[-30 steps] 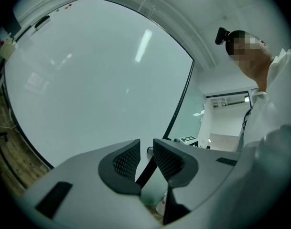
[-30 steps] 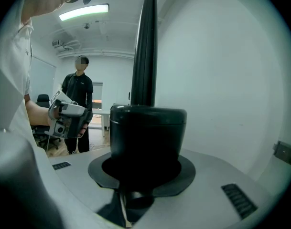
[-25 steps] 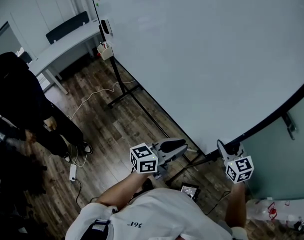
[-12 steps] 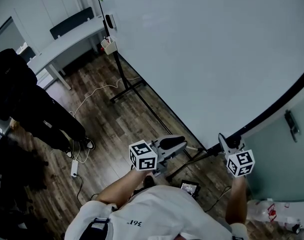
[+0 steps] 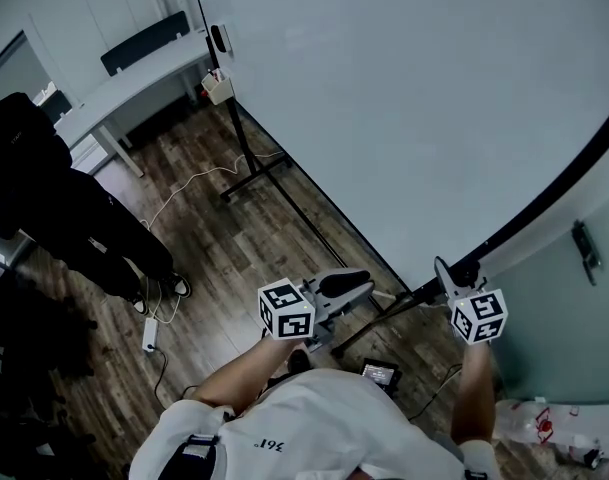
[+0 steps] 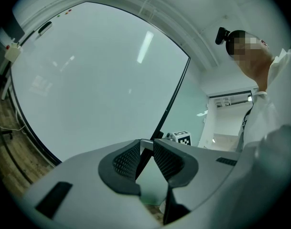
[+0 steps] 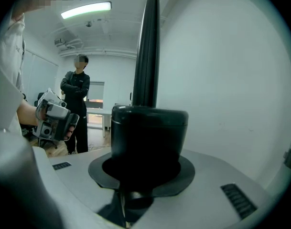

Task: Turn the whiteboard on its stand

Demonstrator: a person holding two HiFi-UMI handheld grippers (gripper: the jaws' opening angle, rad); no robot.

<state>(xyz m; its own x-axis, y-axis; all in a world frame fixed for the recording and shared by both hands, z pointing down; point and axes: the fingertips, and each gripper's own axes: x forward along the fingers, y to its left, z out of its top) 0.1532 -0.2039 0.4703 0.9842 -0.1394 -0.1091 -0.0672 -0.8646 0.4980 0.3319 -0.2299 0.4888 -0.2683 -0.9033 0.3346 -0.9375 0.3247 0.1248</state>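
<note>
Head view first: the whiteboard (image 5: 404, 118) fills the upper right, its black lower edge slanting down to the near corner. The right gripper (image 5: 454, 278) is on that near corner. The left gripper (image 5: 356, 286) hangs just beside the board's lower edge, short of it. Under the board the black stand legs (image 5: 254, 178) splay across the wooden floor (image 5: 244, 258). A white cable (image 5: 184, 193) and a power strip (image 5: 149, 336) lie on the open side, away from the board. Further from the board on that side stands a person in dark clothes (image 5: 54, 198). A desk (image 5: 124, 88) is off the board's far corner. Behind the near corner there is a pale wall panel (image 5: 574, 298), close to the board's edge.

Left gripper view now: the left gripper (image 6: 146, 147) has its ribbed pads a narrow gap apart with nothing pinched. The whiteboard (image 6: 97, 80) spreads ahead, and its dark side edge shows through the gap, farther off. The right gripper's marker cube (image 6: 182, 138) sits by that edge.

Right gripper view: the right gripper (image 7: 149, 142) is clamped round the board's black corner block. The frame edge (image 7: 147, 46) rises straight up from it, and the whiteboard (image 7: 221, 80) runs off to the right. Left of the edge, well clear, are the standing person (image 7: 76, 99) and the left gripper (image 7: 52, 118).
</note>
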